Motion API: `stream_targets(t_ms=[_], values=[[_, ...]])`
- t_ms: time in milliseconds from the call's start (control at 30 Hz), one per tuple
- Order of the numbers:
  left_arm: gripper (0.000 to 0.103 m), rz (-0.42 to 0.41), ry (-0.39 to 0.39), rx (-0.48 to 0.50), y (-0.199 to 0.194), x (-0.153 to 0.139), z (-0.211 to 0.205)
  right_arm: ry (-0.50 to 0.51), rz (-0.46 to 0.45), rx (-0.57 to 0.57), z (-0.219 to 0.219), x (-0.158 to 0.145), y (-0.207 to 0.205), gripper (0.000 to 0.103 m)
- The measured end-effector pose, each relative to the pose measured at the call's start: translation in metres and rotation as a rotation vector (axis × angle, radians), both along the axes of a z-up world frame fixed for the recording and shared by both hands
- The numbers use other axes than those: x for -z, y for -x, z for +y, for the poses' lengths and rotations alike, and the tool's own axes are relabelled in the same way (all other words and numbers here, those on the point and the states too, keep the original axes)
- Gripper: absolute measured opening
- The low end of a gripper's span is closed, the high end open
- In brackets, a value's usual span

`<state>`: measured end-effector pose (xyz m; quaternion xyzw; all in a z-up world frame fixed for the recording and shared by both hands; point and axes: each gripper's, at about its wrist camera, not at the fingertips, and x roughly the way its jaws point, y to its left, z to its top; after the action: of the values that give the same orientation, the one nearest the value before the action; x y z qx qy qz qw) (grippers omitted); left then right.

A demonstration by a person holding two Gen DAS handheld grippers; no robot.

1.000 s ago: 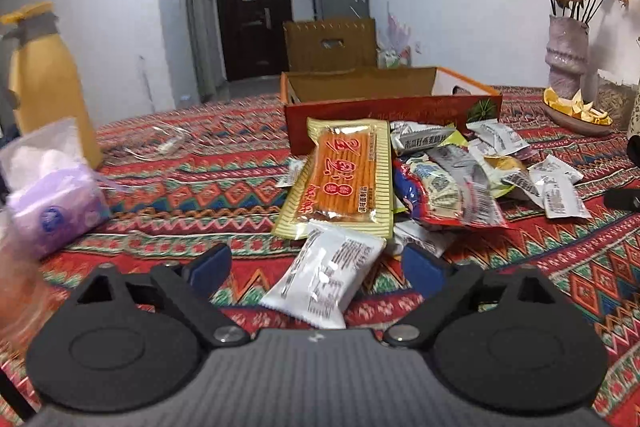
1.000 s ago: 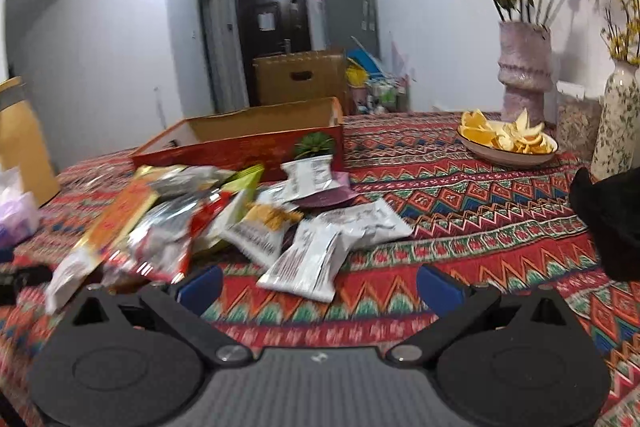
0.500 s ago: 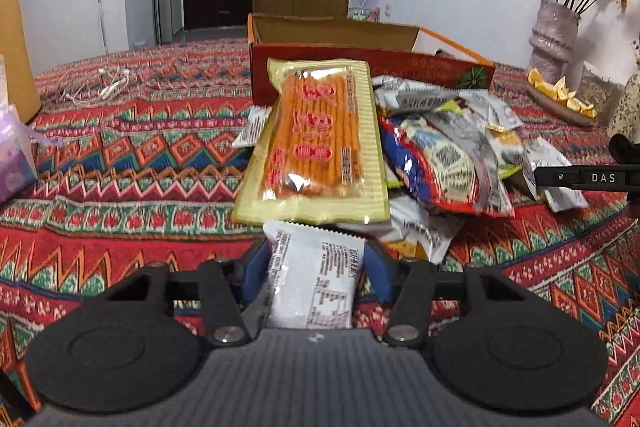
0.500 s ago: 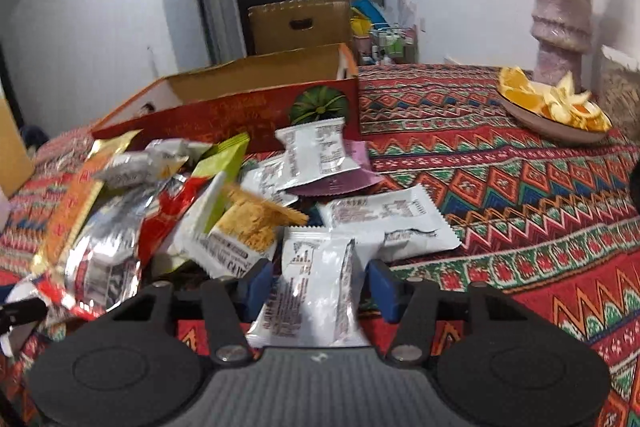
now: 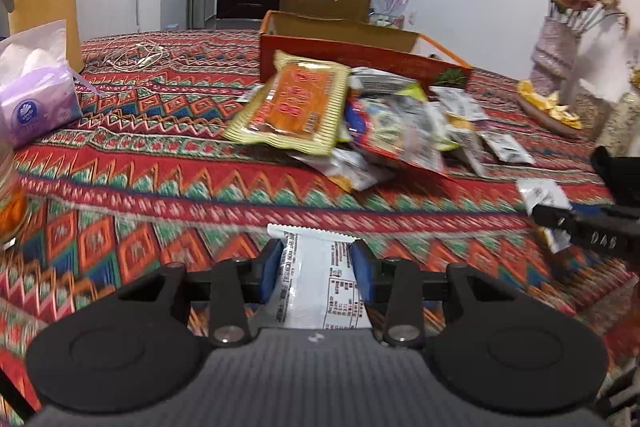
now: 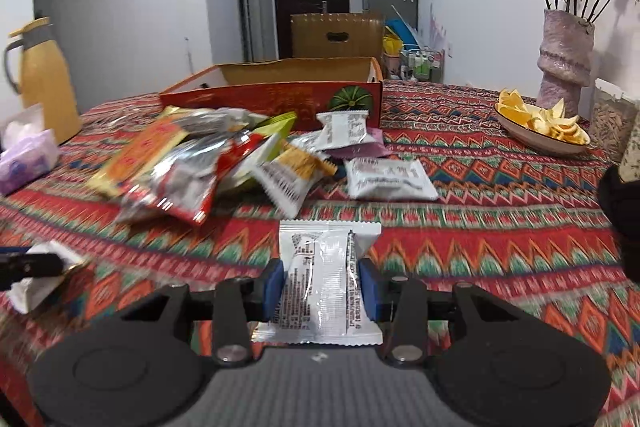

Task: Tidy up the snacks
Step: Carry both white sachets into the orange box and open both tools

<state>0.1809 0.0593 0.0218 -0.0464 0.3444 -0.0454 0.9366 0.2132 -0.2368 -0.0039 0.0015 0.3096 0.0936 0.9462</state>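
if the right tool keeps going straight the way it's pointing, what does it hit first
Probably the bare tablecloth just ahead, since the right tool, closing on a white packet, tilts downward. Farther along that line lies another white snack packet, though depth is unclear.

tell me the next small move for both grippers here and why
Probably carry both packets to the open red box. The left gripper is closing on a white snack packet and the right gripper on another white packet, each between blue pads, already clear of the snack pile. The box looks empty from here.
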Motion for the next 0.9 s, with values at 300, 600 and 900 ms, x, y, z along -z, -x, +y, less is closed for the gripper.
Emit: stream_targets(t_ms=[300, 600, 900], values=[[0.039, -0.082, -0.035, -0.009, 0.041, -0.031, -0.026, -0.030, -0.030, -0.024, -0.019, -0.009, 0.057, 0.040], [0.039, -0.141, -0.028, -0.008, 0.028, -0.064, -0.033, -0.062, -0.104, -0.035, -0.036, -0.031, 0.063, 0.040], [0.039, -0.239, -0.009, -0.043, -0.067, -0.112, -0.027, -0.132, -0.178, -0.101, -0.057, -0.088, -0.010, 0.040]])
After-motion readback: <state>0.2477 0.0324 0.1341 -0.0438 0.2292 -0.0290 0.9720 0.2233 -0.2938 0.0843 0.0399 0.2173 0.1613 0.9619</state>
